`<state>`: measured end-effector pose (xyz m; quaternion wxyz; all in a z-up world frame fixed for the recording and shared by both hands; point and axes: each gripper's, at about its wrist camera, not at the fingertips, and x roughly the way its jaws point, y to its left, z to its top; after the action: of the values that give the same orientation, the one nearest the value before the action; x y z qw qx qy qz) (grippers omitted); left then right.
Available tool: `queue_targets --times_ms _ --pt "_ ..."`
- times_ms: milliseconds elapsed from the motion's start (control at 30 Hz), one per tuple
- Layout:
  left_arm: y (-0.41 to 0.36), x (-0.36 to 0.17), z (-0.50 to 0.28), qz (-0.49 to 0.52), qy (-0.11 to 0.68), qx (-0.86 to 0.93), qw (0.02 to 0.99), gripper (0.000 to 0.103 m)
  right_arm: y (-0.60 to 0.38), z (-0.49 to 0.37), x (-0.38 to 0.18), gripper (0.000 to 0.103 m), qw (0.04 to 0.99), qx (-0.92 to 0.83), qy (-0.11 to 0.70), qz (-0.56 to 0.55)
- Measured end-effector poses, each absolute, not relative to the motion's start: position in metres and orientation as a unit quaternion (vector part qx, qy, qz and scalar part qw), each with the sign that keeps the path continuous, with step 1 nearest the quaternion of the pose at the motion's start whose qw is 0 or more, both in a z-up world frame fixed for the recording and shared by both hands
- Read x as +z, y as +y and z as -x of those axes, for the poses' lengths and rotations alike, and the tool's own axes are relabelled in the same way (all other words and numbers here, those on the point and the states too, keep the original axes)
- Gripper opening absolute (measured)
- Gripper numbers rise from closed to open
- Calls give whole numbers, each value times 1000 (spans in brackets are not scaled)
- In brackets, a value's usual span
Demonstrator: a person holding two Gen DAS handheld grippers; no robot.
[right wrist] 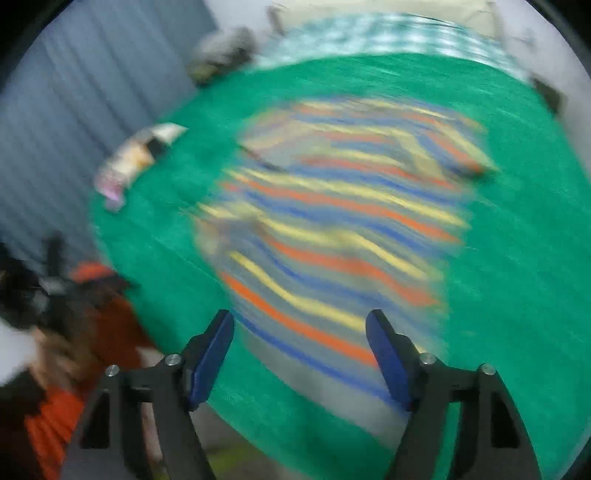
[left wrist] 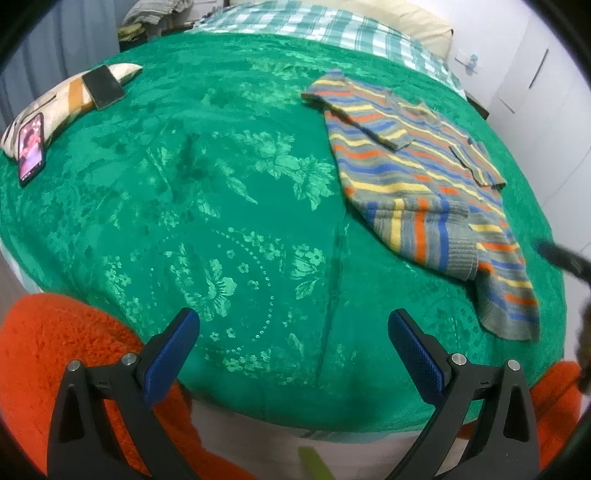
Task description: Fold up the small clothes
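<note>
Left gripper (left wrist: 293, 319): nearest to me in the left wrist view. Its jaws stand wide apart with nothing between them, hanging over bare bedspread at the near edge of the bed. I read it as parked clear of the work so it doesn't drag the cloth.

Right gripper (right wrist: 299, 321): its jaws are parted too and hold nothing. The striped cloth shows beyond and between the blue pads, but I see no pinch on it. This view is badly smeared, so I can't say how close the tips are to the fabric.

Orange sleeve (left wrist: 55, 354): thick fuzzy orange cloth at the lower corners of the left view; I take it for the clothing of the person holding the rig, standing at the bed's edge.

Bedspread (left wrist: 221, 166): green with a floral pattern, spread flat over the bed, which gives a broad soft surface for folding.

Striped sweater (left wrist: 424, 177): the task's garment. It lies on the bedspread to the right of the left gripper and well apart from it. Both sleeves look turned in across the body, so I judge the fold partly done, with the lengthwise fold of the body left.

Phone (left wrist: 31, 147): screen lit, leaning on a patterned cushion (left wrist: 66, 99) at the far left, well away from the sweater.

Far end: a green checked sheet (left wrist: 332, 26) and a pale pillow (left wrist: 413, 22) beyond the bedspread.
</note>
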<state>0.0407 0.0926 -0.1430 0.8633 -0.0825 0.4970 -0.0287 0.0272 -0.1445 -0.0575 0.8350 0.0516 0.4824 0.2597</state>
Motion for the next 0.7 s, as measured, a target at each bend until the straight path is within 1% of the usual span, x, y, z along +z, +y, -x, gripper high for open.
queue_targets --times_ms 100,167,200,233,267,400,500,567,667,700 --pt "97 -143 -36 85 496 -28 864 102 -95 -67 -75 73 836 269 478 -15" --pt "104 -142 -34 94 495 -25 863 102 -71 -83 -86 51 830 279 482 25" --pt "107 -142 -33 97 495 -23 863 102 -60 -84 -93 20 822 287 488 50" --pt "113 -141 -32 105 492 -20 864 102 -52 -85 -98 6 824 282 485 84" --pt "116 -140 -32 111 490 -17 865 102 -47 -81 -93 6 826 284 476 99" --pt "136 -139 -32 146 482 -5 864 102 -39 -41 -62 6 825 339 445 86" --pt "152 -141 -37 182 477 0 860 102 -17 -8 -49 7 805 398 439 34" --pt "161 -144 -40 206 476 3 855 102 -2 9 -67 7 788 420 450 -15" --pt "166 -150 -40 228 481 -2 846 102 16 25 -119 9 766 433 467 -88" --pt "163 -153 -42 225 490 -10 842 102 19 30 -134 20 762 417 485 -96"
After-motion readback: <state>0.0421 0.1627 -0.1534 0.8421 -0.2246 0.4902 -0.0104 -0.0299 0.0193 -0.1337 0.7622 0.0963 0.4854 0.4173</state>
